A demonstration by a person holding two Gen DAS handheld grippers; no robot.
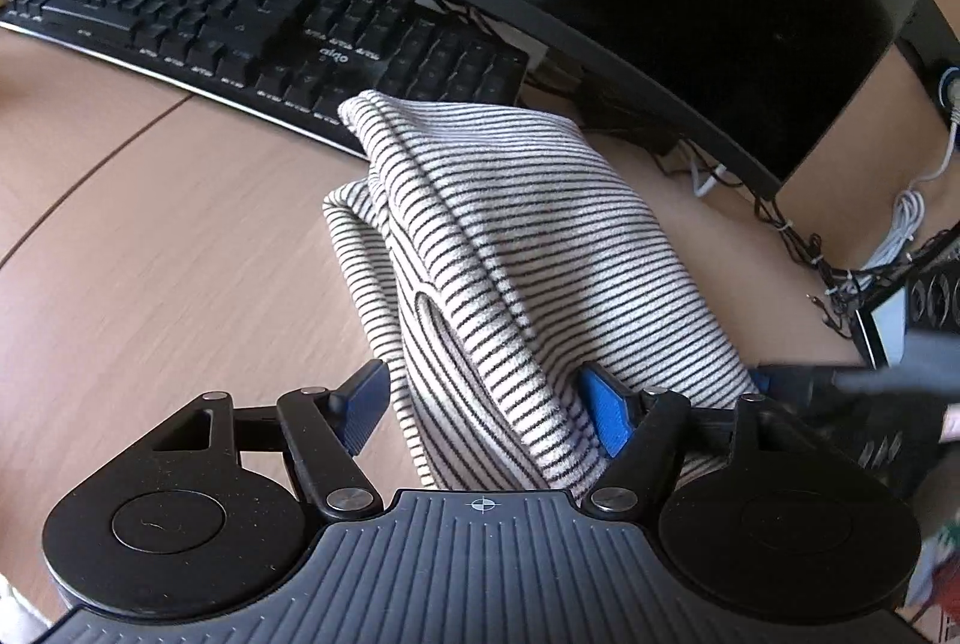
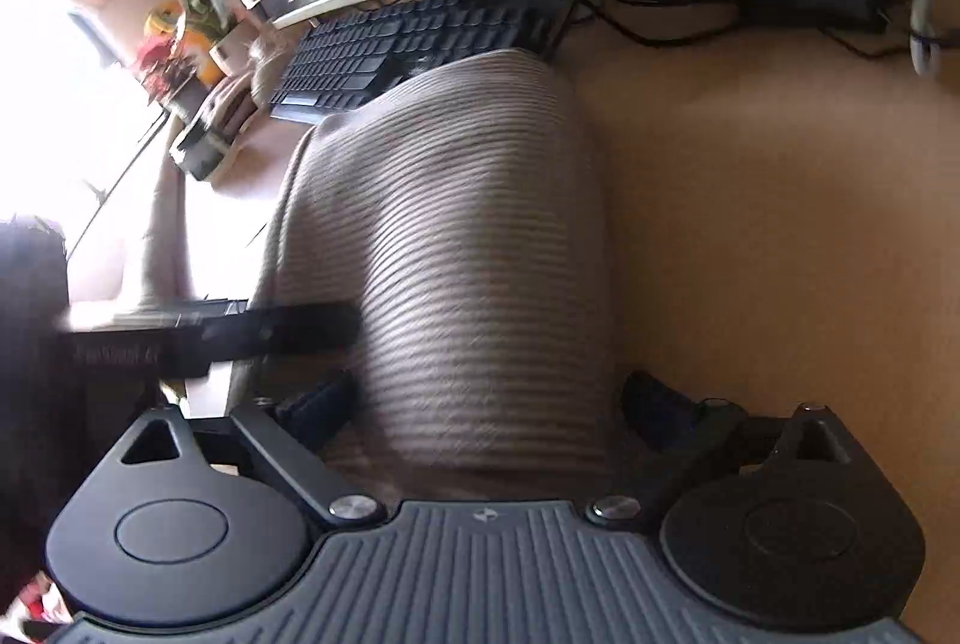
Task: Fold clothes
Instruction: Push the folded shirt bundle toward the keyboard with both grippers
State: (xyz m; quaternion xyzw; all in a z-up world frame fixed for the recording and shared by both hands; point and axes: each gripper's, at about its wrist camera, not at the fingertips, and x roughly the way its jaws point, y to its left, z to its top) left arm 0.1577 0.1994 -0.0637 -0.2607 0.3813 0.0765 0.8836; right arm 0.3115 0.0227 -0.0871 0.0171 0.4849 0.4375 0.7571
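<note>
Cloth (image 1: 516, 248) is bunched centre-frame between both grippers' (image 1: 489, 407) (image 2: 486, 404) spread fingers, ungripped; squaring is judged next.

Left gripper (image 1: 487, 407): dark grey ribbed body, small crosshair mark at centre top, two black round discs either side, black linkage arms with silver screws, blue ribbed fingers (image 1: 607, 413). Right gripper (image 2: 485, 401): same grey ribbed body, black discs, silver screws; its fingers (image 2: 315, 401) look dark, blurred
</note>
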